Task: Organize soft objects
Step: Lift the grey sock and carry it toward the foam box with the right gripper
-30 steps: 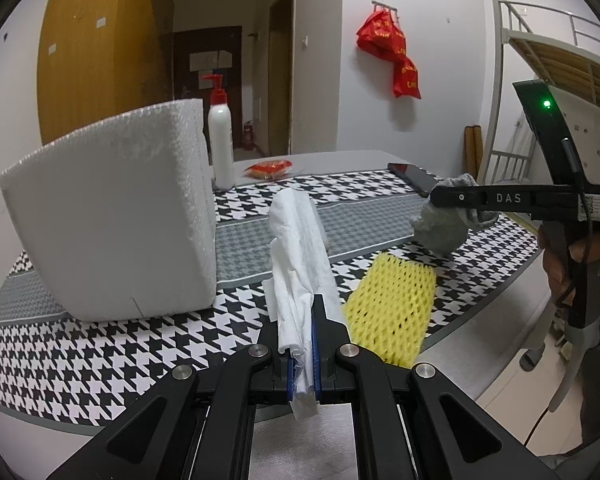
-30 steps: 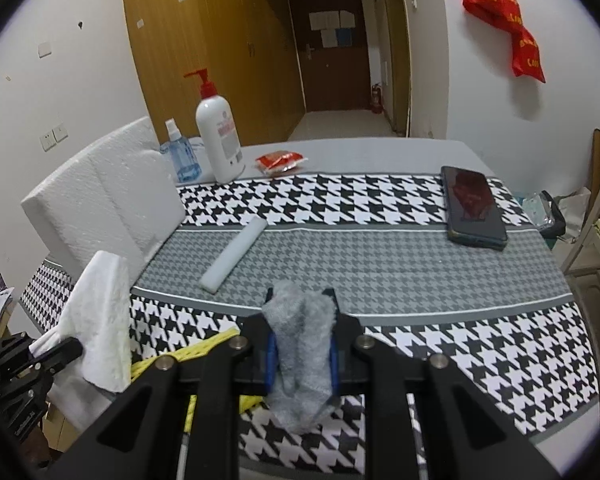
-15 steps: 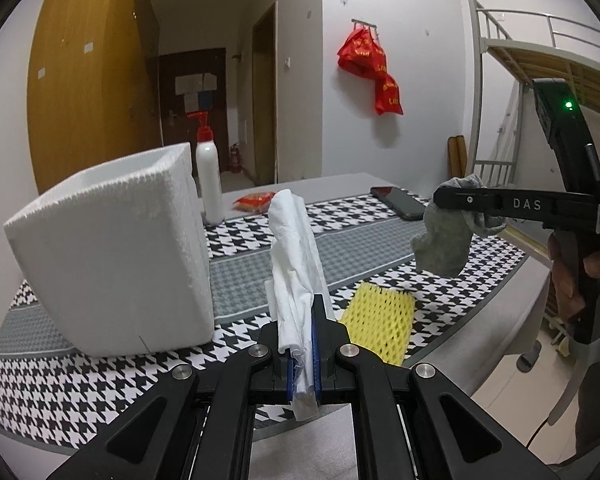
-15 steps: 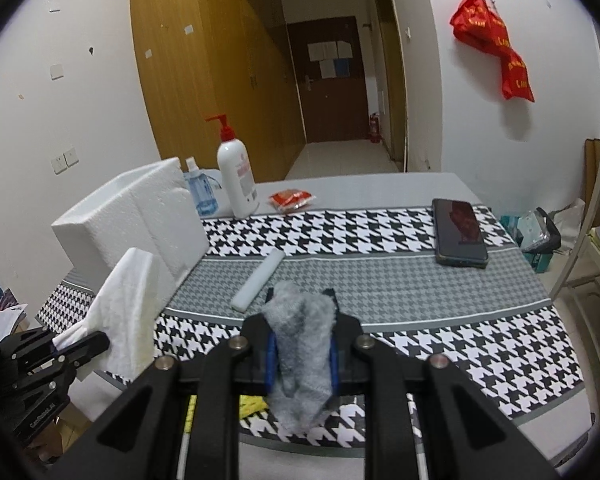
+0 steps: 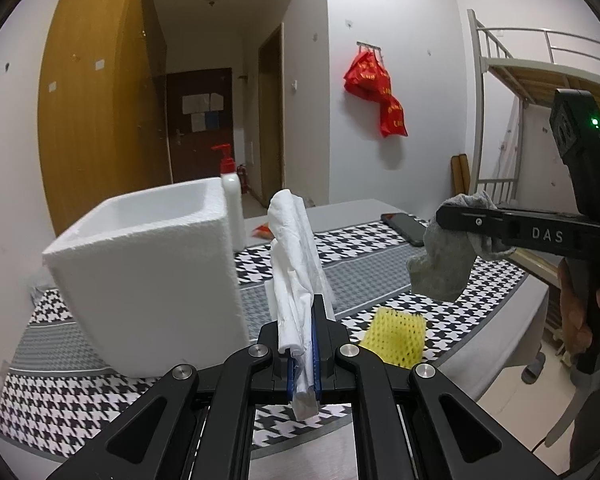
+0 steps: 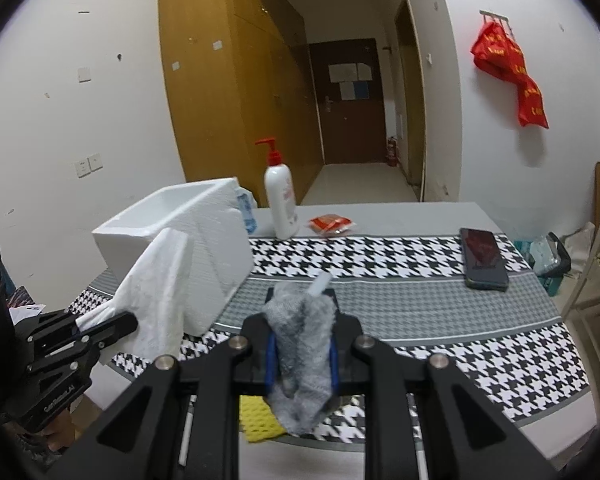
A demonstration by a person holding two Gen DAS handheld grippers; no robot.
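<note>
A pump bottle, a red packet and a dark phone sit on the houndstooth tablecloth.

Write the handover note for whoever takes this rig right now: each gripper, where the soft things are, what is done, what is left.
Left gripper: shut on the white tissue, held in the air beside the foam box.
Right gripper: shut on the grey sock, also clear of the table.
Yellow foam net and the white foam roll lie on the table.
Done: both pieces picked up. The box's visible part looks empty.
Left: probably drop both in the box, then fetch the net and roll.
</note>
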